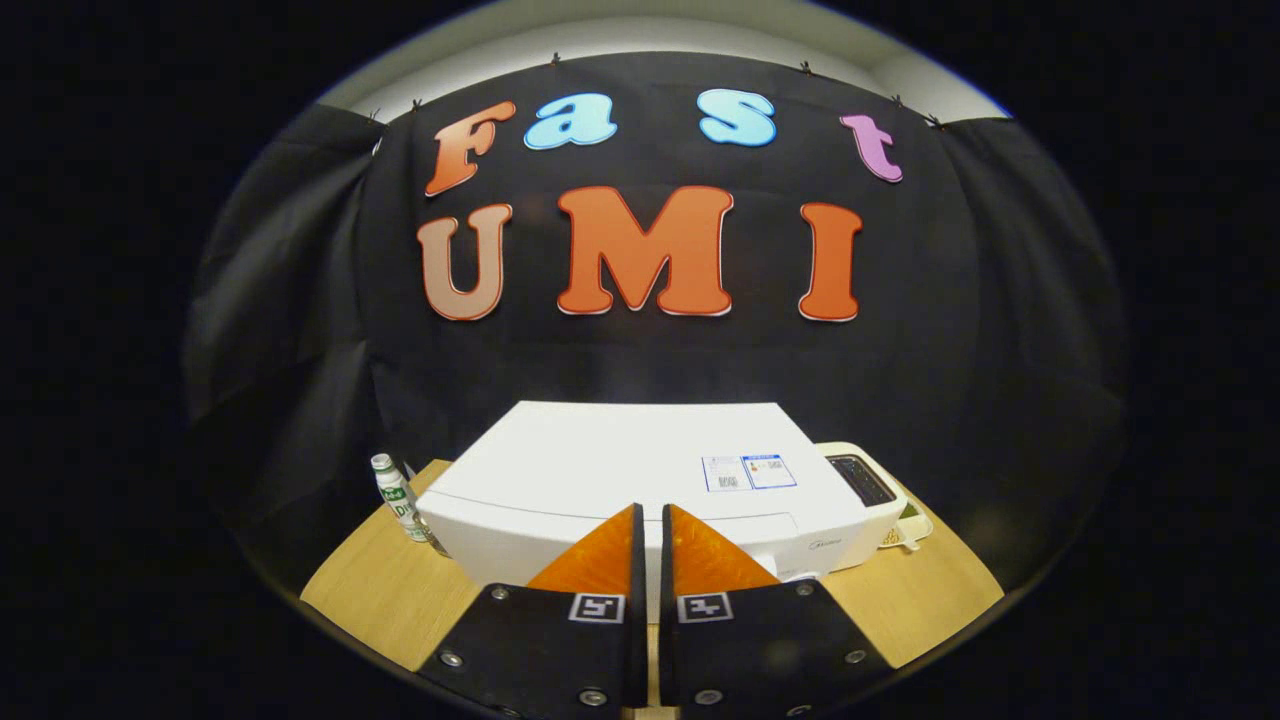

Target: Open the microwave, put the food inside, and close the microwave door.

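A white microwave point(620, 470) stands on a wooden table point(385, 590), seen from above, with its door closed and two stickers on its top. My gripper point(651, 515) hovers above and in front of it with the fingers nearly touching and nothing between them. The fingertips overlap the microwave's front top edge. At the microwave's right side lies a pale plate point(908, 530) with something on it, mostly hidden behind the white body.
A small white bottle point(398, 495) with a green label stands on the table just left of the microwave. A white device with a dark screen point(862, 480) sits against the microwave's right side. Black cloth walls close in behind and on both sides.
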A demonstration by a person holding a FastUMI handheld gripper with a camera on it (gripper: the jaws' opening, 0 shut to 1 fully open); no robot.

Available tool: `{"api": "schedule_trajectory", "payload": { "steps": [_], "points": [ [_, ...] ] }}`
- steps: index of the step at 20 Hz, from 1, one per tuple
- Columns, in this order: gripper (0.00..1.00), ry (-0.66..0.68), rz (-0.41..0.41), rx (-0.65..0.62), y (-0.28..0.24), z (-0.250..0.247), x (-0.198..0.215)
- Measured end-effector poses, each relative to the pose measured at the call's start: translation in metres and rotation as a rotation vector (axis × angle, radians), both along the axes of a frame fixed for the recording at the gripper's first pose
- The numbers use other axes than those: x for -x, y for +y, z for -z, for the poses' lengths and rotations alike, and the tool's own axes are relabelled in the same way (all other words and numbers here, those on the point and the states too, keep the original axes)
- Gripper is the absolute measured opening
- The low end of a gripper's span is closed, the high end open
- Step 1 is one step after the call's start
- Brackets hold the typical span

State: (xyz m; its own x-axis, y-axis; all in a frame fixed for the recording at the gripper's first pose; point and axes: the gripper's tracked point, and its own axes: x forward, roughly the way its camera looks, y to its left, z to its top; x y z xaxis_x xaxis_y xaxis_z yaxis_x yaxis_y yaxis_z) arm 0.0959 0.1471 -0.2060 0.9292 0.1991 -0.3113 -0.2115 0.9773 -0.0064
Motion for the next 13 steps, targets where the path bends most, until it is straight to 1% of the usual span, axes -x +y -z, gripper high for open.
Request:
{"api": "schedule_trajectory", "payload": {
  "steps": [1,3,4,5,8,9,10,11,13],
  "points": [
    [0.11,-0.033,0.001,0.004,-0.003,-0.021,0.004],
    [0.34,-0.104,0.006,0.029,-0.012,-0.062,0.012],
    [0.47,-0.129,0.006,0.031,-0.014,-0.08,0.02],
    [0.55,-0.147,0.003,0.016,-0.015,-0.094,0.026],
    [0.8,-0.127,0.008,-0.049,-0.017,-0.121,0.051],
    [0.84,-0.134,0.017,-0.053,-0.022,-0.13,0.057],
    [0.93,-0.148,0.027,-0.048,-0.029,-0.139,0.061],
    [0.96,-0.155,0.032,-0.049,-0.033,-0.146,0.068],
    [0.98,-0.172,0.023,-0.06,-0.036,-0.155,0.078]
  ]
}}
